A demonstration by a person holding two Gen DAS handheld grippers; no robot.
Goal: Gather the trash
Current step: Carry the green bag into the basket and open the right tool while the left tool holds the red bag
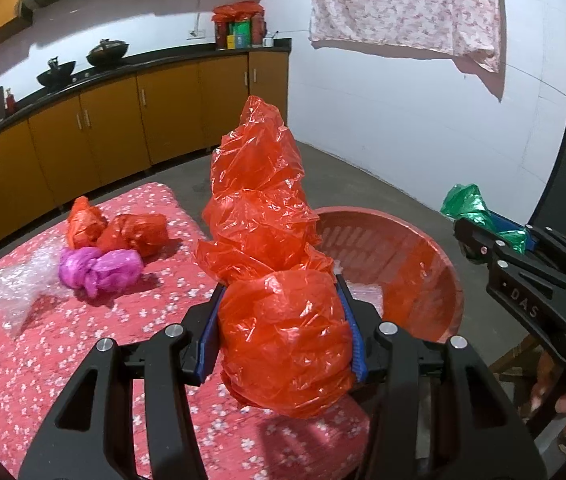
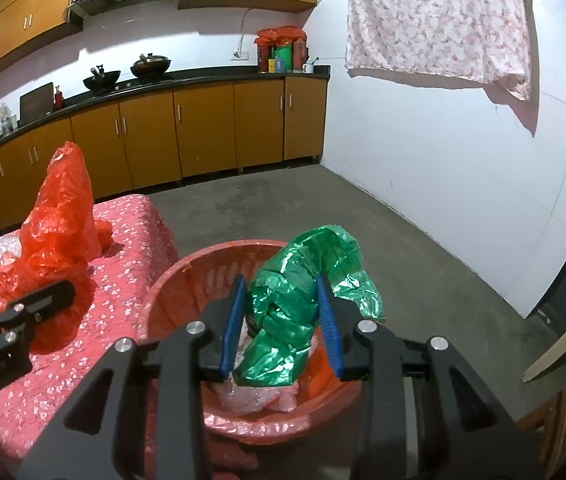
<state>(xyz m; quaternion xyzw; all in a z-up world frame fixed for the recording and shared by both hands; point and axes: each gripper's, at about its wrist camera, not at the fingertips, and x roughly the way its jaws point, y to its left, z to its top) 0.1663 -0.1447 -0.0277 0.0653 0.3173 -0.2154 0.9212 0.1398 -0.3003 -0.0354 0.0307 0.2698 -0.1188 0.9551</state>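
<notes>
At the left of the left wrist view, a pink bag bundle (image 1: 99, 268) and two orange ones (image 1: 123, 232) lie on the flowered cloth (image 1: 43, 360). In the middle, the left gripper (image 1: 283, 336) has its jaws clamped on an orange plastic bag (image 1: 271, 240), just beside the red basket (image 1: 423, 264). In the right wrist view the right gripper (image 2: 281, 324) has its jaws clamped on a green plastic bag (image 2: 303, 292) above the basket; I think the light, springy bags could catch on the rim or stick to a pad and fall outside when released.
</notes>
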